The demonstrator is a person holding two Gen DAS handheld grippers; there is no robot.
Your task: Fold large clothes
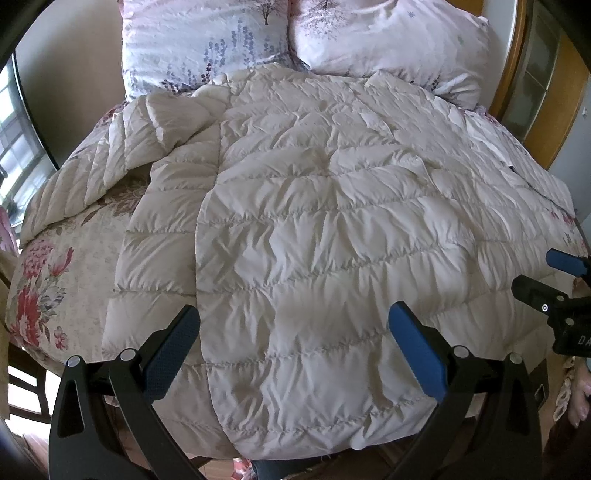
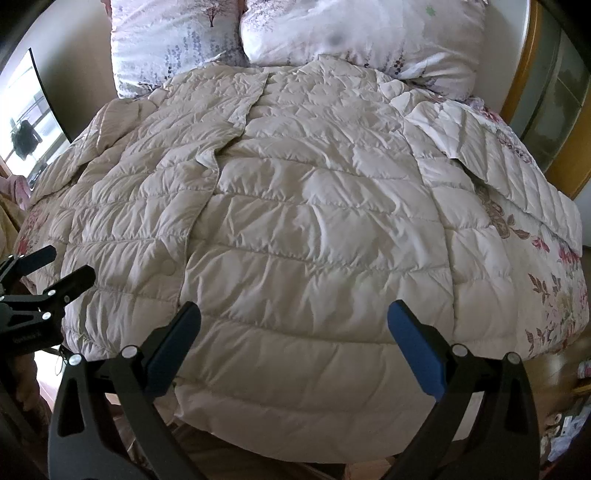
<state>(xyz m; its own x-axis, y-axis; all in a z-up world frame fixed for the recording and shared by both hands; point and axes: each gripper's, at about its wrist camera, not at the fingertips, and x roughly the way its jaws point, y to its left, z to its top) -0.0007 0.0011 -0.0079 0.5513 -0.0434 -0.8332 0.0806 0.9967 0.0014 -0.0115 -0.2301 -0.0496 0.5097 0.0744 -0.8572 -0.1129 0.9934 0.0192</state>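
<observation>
A large cream quilted down jacket [image 1: 314, 206] lies spread flat on the bed, front up, its snap placket running down the middle [image 2: 199, 206]. One sleeve [image 1: 92, 173] stretches out to the left, crumpled near the shoulder; the other sleeve [image 2: 509, 173] lies out to the right. My left gripper [image 1: 293, 332] hovers open above the jacket's near hem, nothing between its blue pads. My right gripper [image 2: 293, 332] is open too, above the hem further right, and also shows at the right edge of the left wrist view [image 1: 546, 273].
The bed carries a floral bedspread [image 1: 44, 288] and two flower-print pillows [image 1: 207, 40] [image 2: 369, 33] at its head. A wooden headboard frame [image 2: 532, 74] curves along the right. A window [image 1: 18, 155] is on the left, and wooden floor [image 2: 258, 469] shows below the bed's foot.
</observation>
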